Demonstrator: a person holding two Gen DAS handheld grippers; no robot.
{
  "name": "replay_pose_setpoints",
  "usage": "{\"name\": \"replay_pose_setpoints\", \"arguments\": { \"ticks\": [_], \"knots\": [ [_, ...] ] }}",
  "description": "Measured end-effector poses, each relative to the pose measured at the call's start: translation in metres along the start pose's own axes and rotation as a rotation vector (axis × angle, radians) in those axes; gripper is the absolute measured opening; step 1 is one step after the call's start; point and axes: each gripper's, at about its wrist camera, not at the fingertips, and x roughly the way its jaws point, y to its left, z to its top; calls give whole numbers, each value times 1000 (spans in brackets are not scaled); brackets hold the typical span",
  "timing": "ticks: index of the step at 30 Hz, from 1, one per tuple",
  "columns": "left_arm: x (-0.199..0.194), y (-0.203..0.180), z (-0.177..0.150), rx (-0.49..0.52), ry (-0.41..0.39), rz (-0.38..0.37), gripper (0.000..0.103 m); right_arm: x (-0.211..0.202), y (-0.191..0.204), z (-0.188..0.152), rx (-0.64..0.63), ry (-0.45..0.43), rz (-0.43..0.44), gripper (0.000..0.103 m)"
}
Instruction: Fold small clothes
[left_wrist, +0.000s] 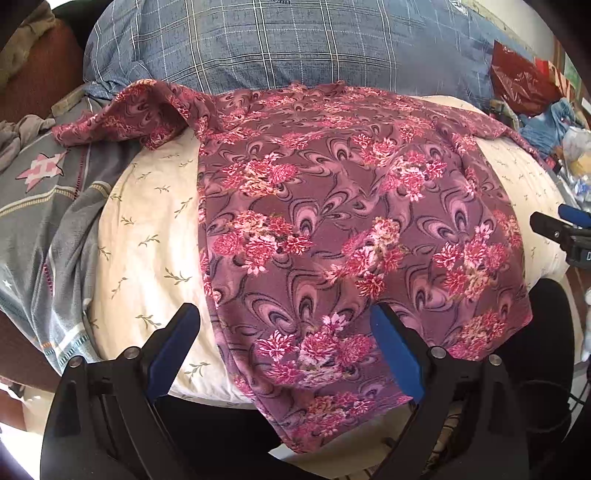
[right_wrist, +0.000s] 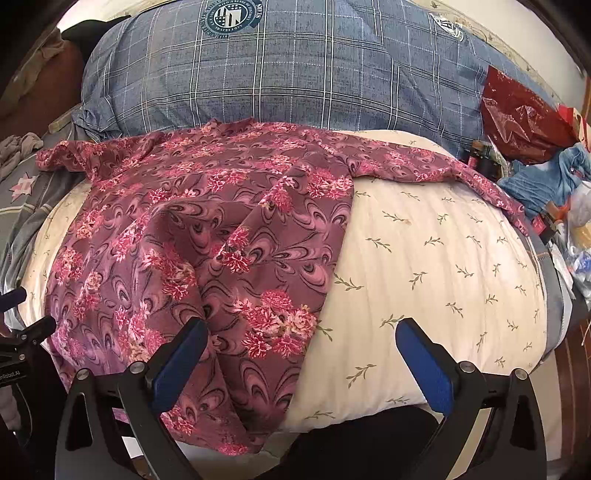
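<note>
I see the floral shirt (left_wrist: 332, 206) spread flat, creased, ahead of my fingers; both grippers (left_wrist: 286, 354) (right_wrist: 303, 365) gape empty.

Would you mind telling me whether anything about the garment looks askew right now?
Yes: the maroon floral garment is not flat. A raised crease runs down its middle on the cream leaf-print cushion, and its near hem hangs over the cushion's edge.

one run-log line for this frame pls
stage: pre-grasp | garment: floral shirt spread flat on cream pillow | left hand-held gripper: open, empty | right hand-held gripper: open, empty
</note>
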Motion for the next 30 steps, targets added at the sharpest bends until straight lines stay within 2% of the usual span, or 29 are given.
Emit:
{"name": "replay_pose_setpoints", "arguments": {
  "ticks": [10, 19, 30],
  "knots": [
    [1, 6, 6, 11, -19, -12, 95, 0, 3, 3, -12, -19, -3, 102],
    [4, 30, 12, -73, -7, -15, 95, 3, 2, 5, 5, -15, -1, 101],
    [2, 24, 12, -53, -5, -17, 95, -1, -5, 0, 12, -14, 6, 101]
  ]
}}
